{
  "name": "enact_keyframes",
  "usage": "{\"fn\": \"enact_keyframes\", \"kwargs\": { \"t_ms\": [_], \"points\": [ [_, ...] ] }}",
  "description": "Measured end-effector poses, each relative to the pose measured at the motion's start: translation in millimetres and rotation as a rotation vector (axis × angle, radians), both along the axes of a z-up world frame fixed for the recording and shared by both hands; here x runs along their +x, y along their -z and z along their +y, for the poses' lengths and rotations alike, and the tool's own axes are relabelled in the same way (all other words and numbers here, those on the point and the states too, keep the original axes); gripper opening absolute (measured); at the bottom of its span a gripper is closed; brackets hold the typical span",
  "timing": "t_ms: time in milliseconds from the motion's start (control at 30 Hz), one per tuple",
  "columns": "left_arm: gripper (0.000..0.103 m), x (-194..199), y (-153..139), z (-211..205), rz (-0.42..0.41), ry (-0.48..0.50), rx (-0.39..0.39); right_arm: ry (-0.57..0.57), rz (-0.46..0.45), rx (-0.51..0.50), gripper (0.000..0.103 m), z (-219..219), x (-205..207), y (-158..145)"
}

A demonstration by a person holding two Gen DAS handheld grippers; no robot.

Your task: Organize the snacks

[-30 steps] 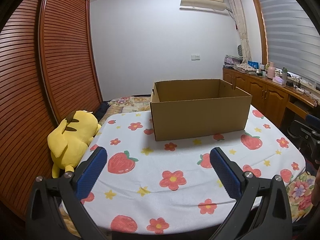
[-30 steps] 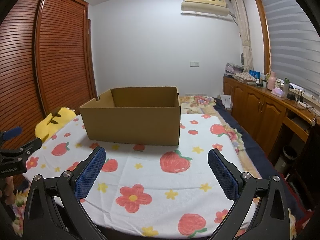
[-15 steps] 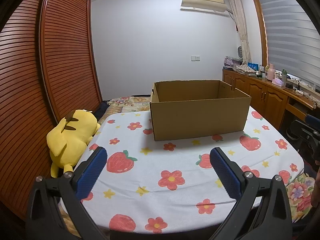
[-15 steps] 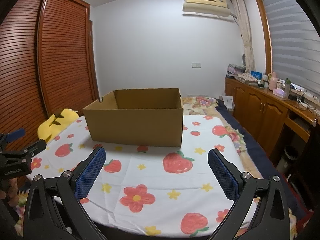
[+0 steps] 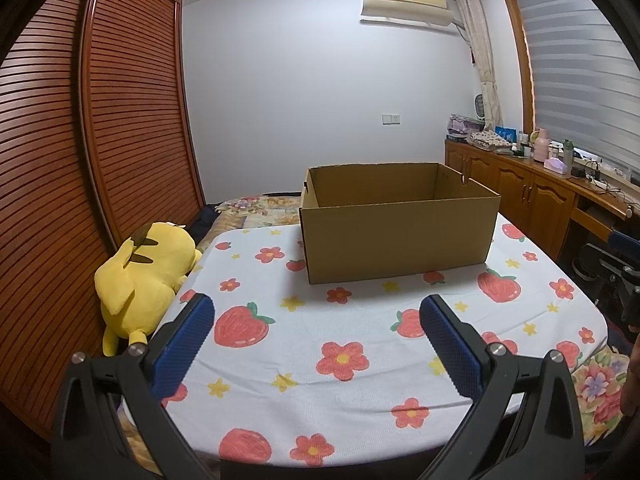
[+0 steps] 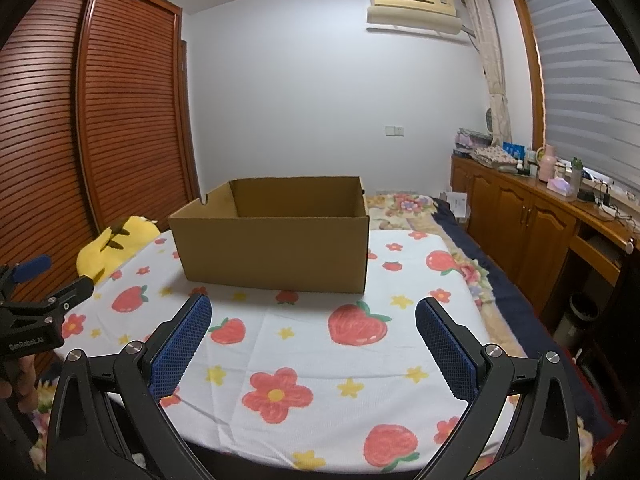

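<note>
Bedroom, dim cool light. Pale back wall w/ a light switch and a cream AC unit up near the ceiling. Left side: tall red-brown louvred wardrobe doors. Right side: window w/ zebra blinds, beige curtain bunched at its left edge. Below it a wooden cabinet run, worktop cluttered w/ bottles & fabric along the window edge.

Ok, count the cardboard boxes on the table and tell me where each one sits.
1. The cardboard box stands open-topped toward the far side of the table, beyond both open grippers. Its floor is hidden by the near wall, so contents cannot be told.
</note>
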State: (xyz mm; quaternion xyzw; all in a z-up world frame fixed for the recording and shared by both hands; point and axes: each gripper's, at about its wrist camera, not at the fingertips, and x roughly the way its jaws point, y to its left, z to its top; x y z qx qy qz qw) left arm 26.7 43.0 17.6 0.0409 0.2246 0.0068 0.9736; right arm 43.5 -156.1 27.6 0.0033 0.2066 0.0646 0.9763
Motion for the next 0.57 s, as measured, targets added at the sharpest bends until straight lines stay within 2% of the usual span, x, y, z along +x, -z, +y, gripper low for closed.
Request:
{"fn": "enact_keyframes", "kwargs": {
  "t_ms": [567],
  "points": [
    [0.103, -3.0, -3.8, -1.3, -0.009, -0.004, 0.001, -0.001, 0.001, 0.004, 0.103, 0.4, -1.1, 0.2]
  ]
}}
